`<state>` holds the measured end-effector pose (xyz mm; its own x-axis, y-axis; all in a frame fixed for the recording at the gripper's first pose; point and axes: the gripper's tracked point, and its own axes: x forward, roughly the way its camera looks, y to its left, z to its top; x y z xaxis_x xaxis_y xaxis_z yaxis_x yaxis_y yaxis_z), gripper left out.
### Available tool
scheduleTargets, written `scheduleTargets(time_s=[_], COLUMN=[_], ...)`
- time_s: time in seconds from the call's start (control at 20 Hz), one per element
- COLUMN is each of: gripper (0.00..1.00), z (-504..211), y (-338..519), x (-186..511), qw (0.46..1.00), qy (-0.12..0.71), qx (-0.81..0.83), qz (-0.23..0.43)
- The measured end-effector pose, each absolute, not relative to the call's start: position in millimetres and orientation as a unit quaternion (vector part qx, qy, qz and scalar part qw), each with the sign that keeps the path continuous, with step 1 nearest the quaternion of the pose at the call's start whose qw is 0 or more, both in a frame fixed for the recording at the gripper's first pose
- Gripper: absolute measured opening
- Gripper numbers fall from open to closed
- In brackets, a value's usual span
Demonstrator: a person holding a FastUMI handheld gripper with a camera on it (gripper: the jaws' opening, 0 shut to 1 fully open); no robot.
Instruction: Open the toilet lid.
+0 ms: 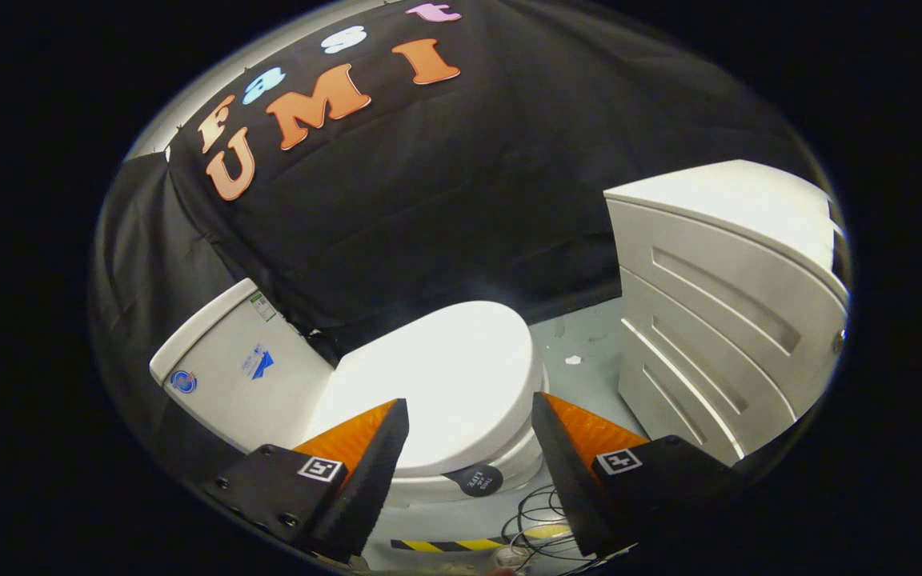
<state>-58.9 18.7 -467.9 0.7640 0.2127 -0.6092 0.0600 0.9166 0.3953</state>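
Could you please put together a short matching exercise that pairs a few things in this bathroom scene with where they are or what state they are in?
Things:
1. toilet lid
2. tank
3. cabinet
4. gripper

Descriptions:
A. open, holding nothing
B. closed, just ahead of the fingers
C. right of the toilet
D. left of the lid, with stickers

Pairs: 1-B, 2-D, 3-C, 4-A

Mock bathroom in a test booth: glossy white ceramic toilet [437,384] w/ lid shut, white panelled cabinet [725,296] just right of it, black cloth wall [445,200] behind, loose cables [537,520] in front.
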Motion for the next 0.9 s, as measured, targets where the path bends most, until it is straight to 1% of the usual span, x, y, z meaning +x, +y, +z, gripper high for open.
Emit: scheduleTargets(time_s=[0.5,0.7,0.9], gripper=[0.99,0.98,0.98], z=[-542.9,-567.3,-577.2], y=[30.6,46.1,54.1], x=[-85.3,-98.6,-112.1], qw=[0.870,0.837,0.802], qy=[0.396,0.422,0.448], qx=[0.293,0.346,0.393], qz=[0.027,0.031,0.033])
